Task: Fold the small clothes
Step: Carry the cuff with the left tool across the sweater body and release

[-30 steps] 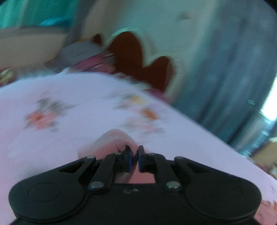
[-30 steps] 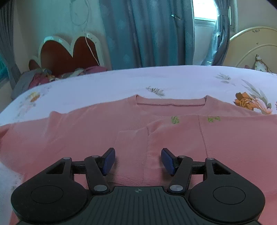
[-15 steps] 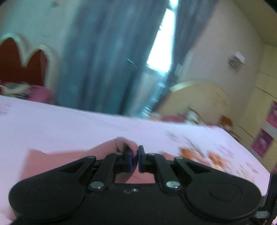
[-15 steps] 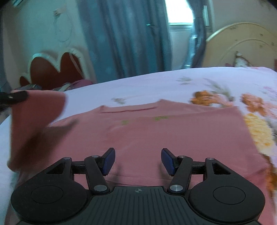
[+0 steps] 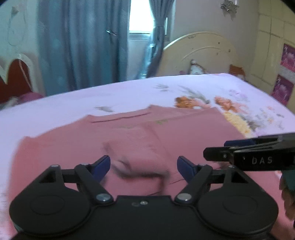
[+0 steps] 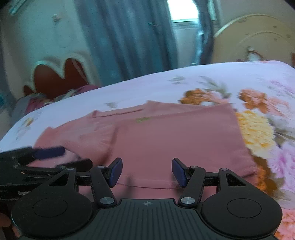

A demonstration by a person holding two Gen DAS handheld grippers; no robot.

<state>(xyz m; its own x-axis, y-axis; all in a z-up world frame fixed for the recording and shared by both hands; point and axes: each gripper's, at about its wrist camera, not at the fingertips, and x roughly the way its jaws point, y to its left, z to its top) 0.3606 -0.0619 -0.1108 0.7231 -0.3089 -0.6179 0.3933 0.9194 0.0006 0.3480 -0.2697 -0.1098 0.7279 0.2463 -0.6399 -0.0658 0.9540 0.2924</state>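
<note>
Daylight enters through the window (image 5: 141,17) behind the blue curtains (image 5: 83,44); its pane is blown out white. The room is dim with a teal cast. Both views are motion-smeared, and the bedsheet (image 6: 258,118) flowers streak on the right. Fisheye bends the edges and darkens the corners. My jaws cast soft shadows on the pink shirt (image 5: 140,145).

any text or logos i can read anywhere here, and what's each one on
"DAS" in pale letters: on the side of the right claw, seen in the left wrist view.
Small green marks on the chest of the pink shirt: too blurred to read.
Magenta posters on the wall at far right: too blurred to read any print.
Round crosshair mark on the right claw's ribbed body: a sign, no letters.
</note>
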